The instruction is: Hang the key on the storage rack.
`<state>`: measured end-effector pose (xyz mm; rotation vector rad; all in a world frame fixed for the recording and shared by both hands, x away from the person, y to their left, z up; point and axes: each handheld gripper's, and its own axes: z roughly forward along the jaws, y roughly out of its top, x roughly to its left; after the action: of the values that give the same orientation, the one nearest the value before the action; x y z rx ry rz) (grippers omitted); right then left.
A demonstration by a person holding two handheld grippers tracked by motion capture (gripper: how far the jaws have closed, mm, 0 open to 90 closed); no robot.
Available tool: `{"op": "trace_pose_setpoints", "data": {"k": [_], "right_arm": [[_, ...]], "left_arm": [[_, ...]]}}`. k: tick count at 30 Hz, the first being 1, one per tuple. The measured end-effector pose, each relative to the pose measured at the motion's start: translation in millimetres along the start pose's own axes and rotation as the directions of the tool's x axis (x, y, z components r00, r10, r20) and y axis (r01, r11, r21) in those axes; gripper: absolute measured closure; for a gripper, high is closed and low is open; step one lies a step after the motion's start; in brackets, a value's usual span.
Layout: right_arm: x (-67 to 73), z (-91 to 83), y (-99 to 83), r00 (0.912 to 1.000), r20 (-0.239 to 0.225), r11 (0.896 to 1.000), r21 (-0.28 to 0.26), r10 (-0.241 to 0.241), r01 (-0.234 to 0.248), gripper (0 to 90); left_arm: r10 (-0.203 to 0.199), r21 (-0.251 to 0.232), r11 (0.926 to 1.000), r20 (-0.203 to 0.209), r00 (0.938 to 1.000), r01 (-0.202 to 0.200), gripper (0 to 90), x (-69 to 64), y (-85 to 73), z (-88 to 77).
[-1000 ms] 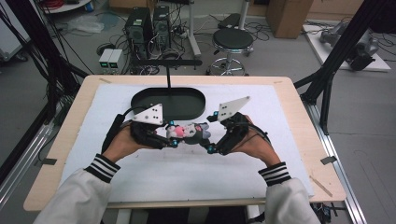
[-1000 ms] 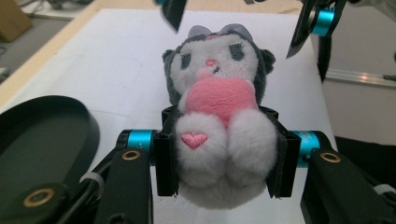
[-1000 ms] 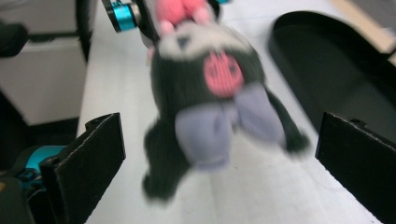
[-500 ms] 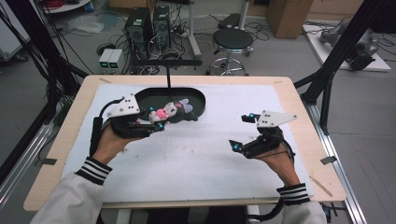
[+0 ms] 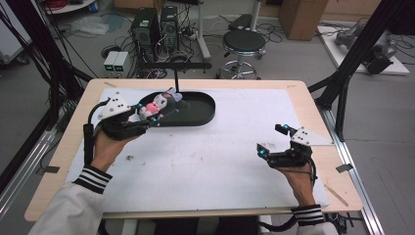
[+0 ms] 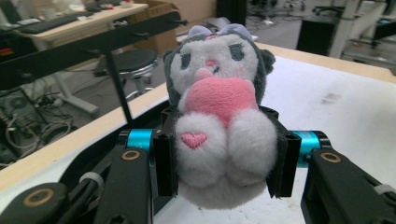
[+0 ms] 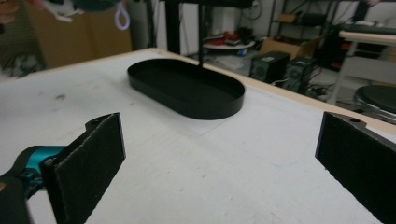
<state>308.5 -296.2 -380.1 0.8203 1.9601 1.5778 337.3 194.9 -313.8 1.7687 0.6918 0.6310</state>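
Room: workshop with a round stool (image 5: 243, 42) and computer towers (image 5: 155, 24) beyond the table.
Table (image 5: 235, 166): wooden top under a white sheet.
Tray (image 5: 195, 110): black oval, far left of centre.
Left gripper (image 5: 147, 117): jaws clamped on the plush toy's lower body.
Plush toy (image 6: 219, 112): grey-and-white, pink heart, held over the tray's left end.
Right gripper (image 5: 272, 140): jaws spread wide, holding nothing, near the table's right edge.

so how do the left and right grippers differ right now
The left gripper is shut on the plush toy; the right gripper is open and holds nothing. The left one sits over the end of the black tray; the right one is well away from it, over the white mat near the table's right side. Both have black jaws with teal fittings.
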Motion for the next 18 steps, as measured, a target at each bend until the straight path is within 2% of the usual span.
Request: {"op": "trace_pose_setpoints", "data": {"k": [4, 7, 8, 9, 11, 12, 14, 18], "right_arm": [[-1.8, -6.2, -14.7, 0.9977, 0.061, 0.999, -0.043, 0.029, -0.026, 0.4], [-2.7, -9.7, -23.8, 0.9951, 0.090, 0.998, -0.057, 0.042, -0.037, 0.4], [-3.5, -10.4, -26.1, 0.9943, 0.099, 0.997, -0.064, 0.038, -0.032, 0.4], [-3.5, -11.2, -28.3, 0.9935, 0.104, 0.997, -0.061, 0.046, -0.040, 0.4], [-3.8, -12.0, -32.1, 0.9902, 0.137, 0.998, -0.057, 0.029, -0.022, 0.4], [-2.9, -12.5, -34.0, 0.9887, 0.147, 0.998, -0.055, 0.030, -0.022, 0.5], [-3.6, -12.5, -37.6, 0.9888, 0.147, 0.998, -0.067, 0.027, -0.017, 0.4], [-2.8, -13.8, -46.9, 0.9851, 0.167, 0.996, -0.089, 0.041, -0.027, 0.4]], "left_arm": [[-0.022, -0.024, 0.9995, -0.070, 0.9973, 0.020, 55.1, 5.9, -2.4, -6.9], [-0.041, -0.031, 0.9988, -0.108, 0.9932, 0.038, 55.1, 11.7, -4.4, -11.8], [-0.041, -0.031, 0.9988, -0.108, 0.9932, 0.038, 55.1, 11.7, -4.4, -11.8], [-0.051, -0.034, 0.9983, -0.134, 0.9896, 0.047, 55.1, 15.4, -5.6, -14.5], [-0.049, -0.031, 0.9985, -0.168, 0.9846, 0.045, 55.1, 18.2, -6.1, -16.6], [-0.049, -0.031, 0.9985, -0.168, 0.9846, 0.045, 55.1, 18.2, -6.1, -16.6], [-0.058, -0.030, 0.9981, -0.201, 0.9779, 0.053, 55.1, 22.9, -7.0, -19.3], [-0.071, -0.033, 0.9974, -0.234, 0.9698, 0.065, 55.1, 29.5, -7.9, -22.2]]}}
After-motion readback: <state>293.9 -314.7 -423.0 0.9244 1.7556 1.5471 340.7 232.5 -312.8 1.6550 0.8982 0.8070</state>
